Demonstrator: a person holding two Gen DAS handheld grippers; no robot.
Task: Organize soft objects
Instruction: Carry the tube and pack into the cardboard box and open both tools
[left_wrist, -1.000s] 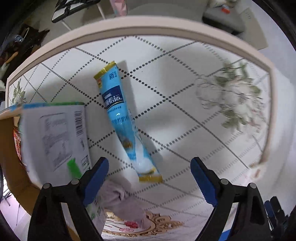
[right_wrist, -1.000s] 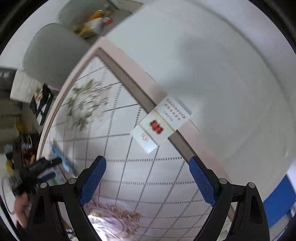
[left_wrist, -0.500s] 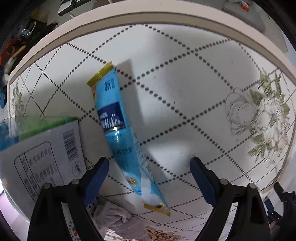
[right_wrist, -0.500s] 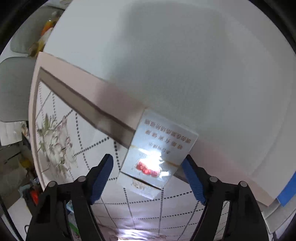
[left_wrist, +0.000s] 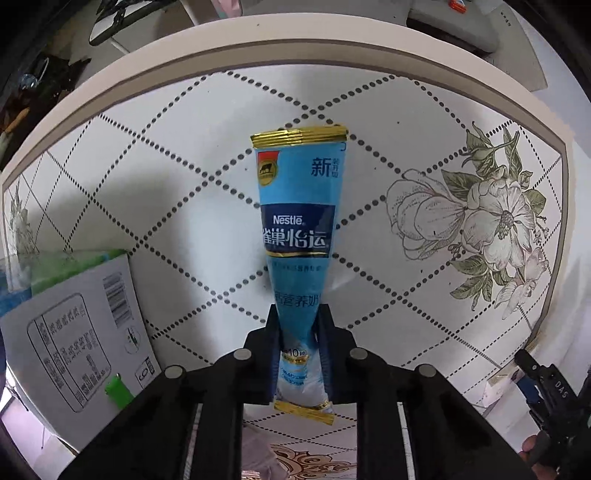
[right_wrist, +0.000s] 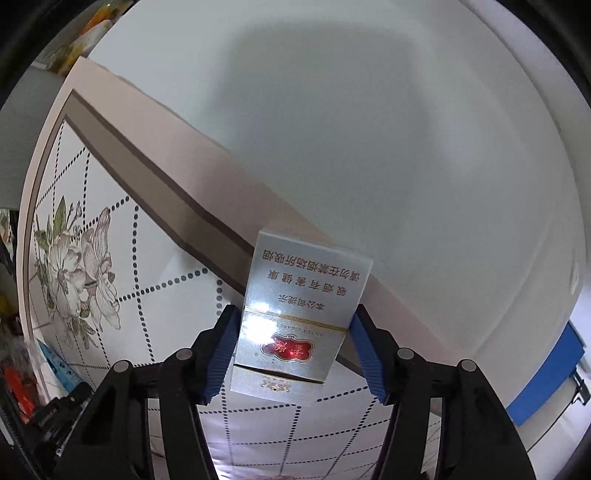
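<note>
A long blue Nestle sachet (left_wrist: 299, 236) with gold-sealed ends lies on the patterned table and points away from me. My left gripper (left_wrist: 298, 325) is shut on its near part, and the pouch is pinched thin between the fingers. A silver cigarette pack (right_wrist: 295, 317) with a red emblem lies at the table's edge. My right gripper (right_wrist: 293, 350) has closed on its two long sides, with the blue pads (right_wrist: 221, 350) touching the pack. The sachet also shows small at the far left of the right wrist view (right_wrist: 59, 363).
A white carton (left_wrist: 74, 332) with a barcode and a green tab stands left of the sachet. A pinkish cloth (left_wrist: 258, 454) lies under the left gripper. The table rim (right_wrist: 207, 188) runs beside the pack, with white floor beyond. The other gripper (left_wrist: 554, 398) shows at lower right.
My left gripper moved onto the sachet and shut on it, after being open. My right gripper moved in over the cigarette pack and closed on its sides.
</note>
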